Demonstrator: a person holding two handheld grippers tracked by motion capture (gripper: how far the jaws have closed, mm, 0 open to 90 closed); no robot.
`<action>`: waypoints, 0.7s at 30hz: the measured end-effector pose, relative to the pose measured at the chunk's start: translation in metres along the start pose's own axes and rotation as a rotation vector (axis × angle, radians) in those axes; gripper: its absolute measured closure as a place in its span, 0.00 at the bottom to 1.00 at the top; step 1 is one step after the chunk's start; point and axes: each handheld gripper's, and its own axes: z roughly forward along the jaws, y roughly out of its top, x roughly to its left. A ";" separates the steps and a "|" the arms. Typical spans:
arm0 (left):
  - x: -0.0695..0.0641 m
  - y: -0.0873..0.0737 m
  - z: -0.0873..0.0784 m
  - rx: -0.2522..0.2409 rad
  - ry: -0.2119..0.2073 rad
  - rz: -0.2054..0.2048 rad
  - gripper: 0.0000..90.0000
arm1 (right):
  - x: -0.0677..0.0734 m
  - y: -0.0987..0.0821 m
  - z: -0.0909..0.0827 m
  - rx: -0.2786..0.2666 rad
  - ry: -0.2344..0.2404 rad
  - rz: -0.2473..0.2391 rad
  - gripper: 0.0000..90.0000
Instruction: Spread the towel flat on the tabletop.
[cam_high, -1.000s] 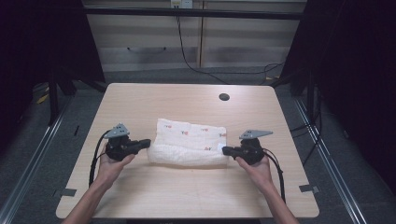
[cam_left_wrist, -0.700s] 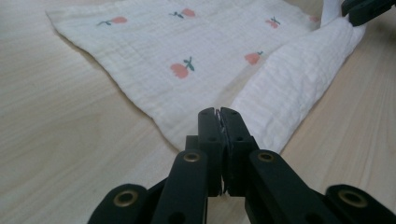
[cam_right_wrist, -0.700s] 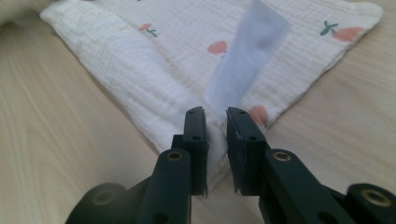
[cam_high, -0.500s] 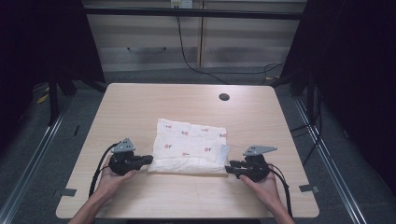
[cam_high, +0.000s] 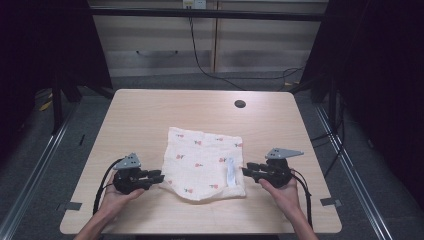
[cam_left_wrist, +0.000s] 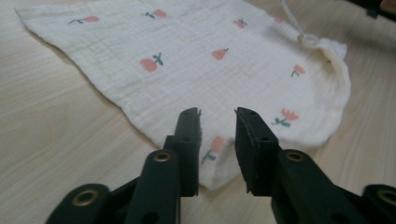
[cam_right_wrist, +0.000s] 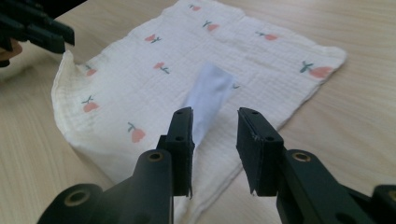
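Now the cloth lies flat in the middle of the table. The left claw at 8 o'clock and right claw at 4 o'clock have just opened partway and hold nothing. Pull both back slowly so no corner drags.

Two handheld black plastic claws: left claw, right claw. Each topped with a grey three-cornered plate, small dark dots on it. Black cable looping back from each body along the forearm. Bare forearms, no sleeves in view. Up close: matte black blocky jaws, flat inner pads, small screw holes near tips, brass-coloured rivets at the pivots.
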 end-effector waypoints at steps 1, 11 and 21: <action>0.000 0.001 0.000 -0.009 0.007 -0.005 0.76 | 0.002 -0.001 0.003 0.009 0.010 -0.006 0.73; 0.001 0.001 0.031 0.097 0.027 0.027 0.72 | 0.007 -0.015 0.020 0.117 0.088 -0.001 0.64; -0.002 -0.006 0.039 0.109 0.051 0.065 0.71 | 0.015 -0.025 0.029 0.216 0.114 -0.072 0.92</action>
